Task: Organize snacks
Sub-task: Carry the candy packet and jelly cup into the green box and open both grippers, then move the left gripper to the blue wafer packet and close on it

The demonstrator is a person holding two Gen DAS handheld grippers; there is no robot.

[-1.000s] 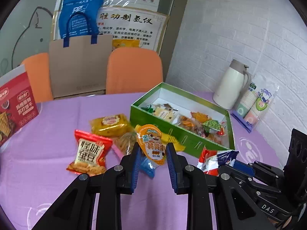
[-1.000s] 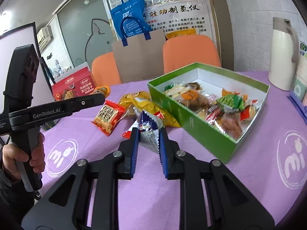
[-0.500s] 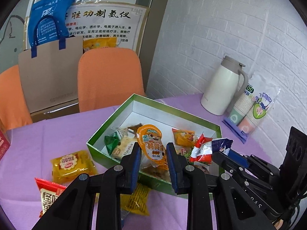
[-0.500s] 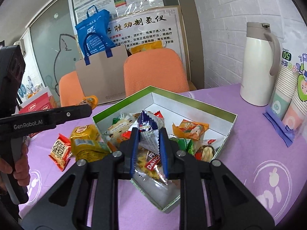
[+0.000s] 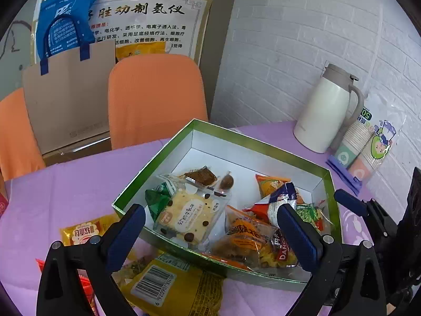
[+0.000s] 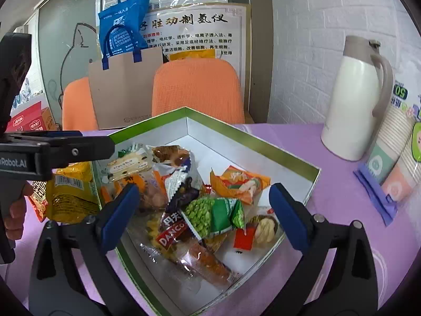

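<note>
A green box with a white inside (image 5: 168, 152) (image 6: 252, 137) stands on the purple table and holds several snack packets. My left gripper (image 5: 211, 233) hangs open over its near left corner, above a cream cake packet (image 5: 186, 216). My right gripper (image 6: 204, 216) is open over the box's middle, above a green pea packet (image 6: 210, 213). A red, blue and silver packet (image 5: 276, 202) (image 6: 179, 184) lies loose on the pile. The left gripper (image 6: 94, 141) reaches in from the left in the right wrist view. I cannot pick out the orange-lidded cup.
Yellow packets (image 5: 179, 284) (image 6: 68, 192) and a red one (image 5: 39, 263) lie outside the box's left side. A white thermos (image 5: 326, 110) (image 6: 357, 100) and bagged paper cups (image 5: 365, 144) stand at the right by the brick wall. Orange chairs (image 5: 155, 97) are behind the table.
Both grippers moved over the box and opened. The orange-lidded cup has left the left gripper, and the red, blue and silver packet has dropped from the right one into the box.
</note>
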